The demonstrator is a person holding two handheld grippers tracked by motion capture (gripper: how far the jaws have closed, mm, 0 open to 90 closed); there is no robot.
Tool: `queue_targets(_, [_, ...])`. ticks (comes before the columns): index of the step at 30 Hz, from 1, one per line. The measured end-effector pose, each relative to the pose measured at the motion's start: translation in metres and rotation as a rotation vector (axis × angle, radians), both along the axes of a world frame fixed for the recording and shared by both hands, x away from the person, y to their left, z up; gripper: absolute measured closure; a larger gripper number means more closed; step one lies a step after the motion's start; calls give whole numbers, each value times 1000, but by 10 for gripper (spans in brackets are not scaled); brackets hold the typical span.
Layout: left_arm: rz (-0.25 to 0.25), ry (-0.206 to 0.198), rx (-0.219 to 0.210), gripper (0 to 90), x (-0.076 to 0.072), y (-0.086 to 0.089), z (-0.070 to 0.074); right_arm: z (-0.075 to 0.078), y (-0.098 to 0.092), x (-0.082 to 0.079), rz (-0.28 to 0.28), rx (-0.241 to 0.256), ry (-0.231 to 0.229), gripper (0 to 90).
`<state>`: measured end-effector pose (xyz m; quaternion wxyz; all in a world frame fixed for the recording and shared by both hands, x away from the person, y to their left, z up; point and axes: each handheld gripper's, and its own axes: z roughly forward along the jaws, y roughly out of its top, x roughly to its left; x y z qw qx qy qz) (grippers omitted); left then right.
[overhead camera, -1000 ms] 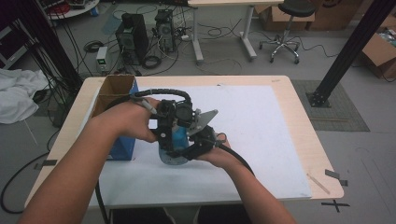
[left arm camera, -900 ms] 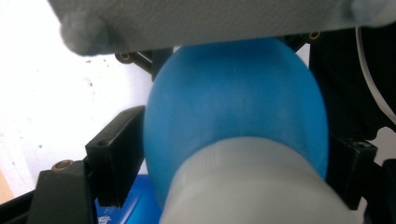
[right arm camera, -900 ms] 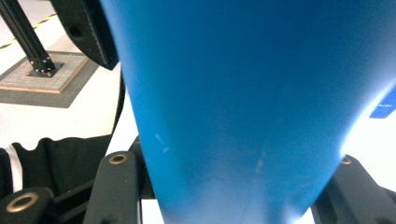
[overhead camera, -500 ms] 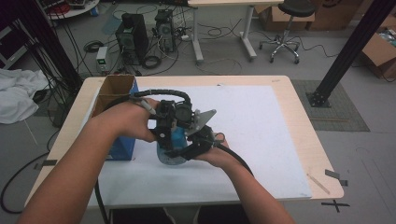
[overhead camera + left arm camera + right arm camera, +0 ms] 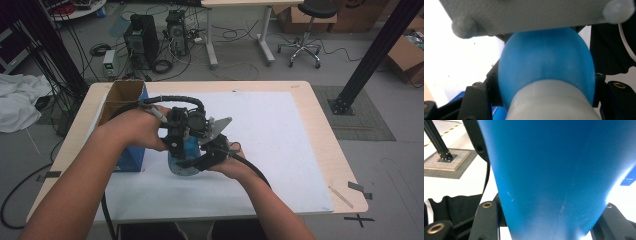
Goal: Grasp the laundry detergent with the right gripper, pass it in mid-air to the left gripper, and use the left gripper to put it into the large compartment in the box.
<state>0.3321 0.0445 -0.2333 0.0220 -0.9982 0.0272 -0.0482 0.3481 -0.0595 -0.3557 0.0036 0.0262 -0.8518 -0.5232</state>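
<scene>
High view: both hands meet over the white sheet (image 5: pixel 280 145) on the surface (image 5: pixel 320 105), left of centre. The left tool (image 5: pixel 181 131) and right tool (image 5: pixel 210 156) crowd a blue bottle (image 5: pixel 184 159), a cardboard box (image 5: pixel 120 97) lying at its 10 o'clock.

Left tool view: the jaws sit tight against both sides of the bottle (image 5: pixel 546 67), above its pale cap (image 5: pixel 551 102); a grey plate (image 5: pixel 524 15) lies at 12 o'clock.

Right tool view: the jaws clamp the bottle (image 5: pixel 554 175) at its narrow end.
</scene>
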Motion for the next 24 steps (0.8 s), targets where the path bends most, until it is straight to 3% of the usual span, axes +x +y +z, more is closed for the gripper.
queue_targets(9, [13, -18, 29, 382, -3, -5, 5, 3, -3, -1, -4, 13, -15, 456])
queue_targets(11, [21, -27, 35, 384, -4, -7, 7, 5, -4, 0, -8, 17, -52, 443])
queue_targets(16, [26, -42, 46, 385, -2, -10, 12, 6, -5, -2, -29, 36, -12, 384])
queue_targets(19, [24, -48, 47, 385, -2, -12, 15, 6, -5, 2, -34, 34, -46, 337])
queue_targets(20, [23, -49, 47, 385, -2, -12, 16, 6, -7, 0, -48, 16, -16, 328])
queue_targets(24, [17, -47, 50, 385, -3, -14, 18, 7, -10, 1, -37, 42, -25, 305])
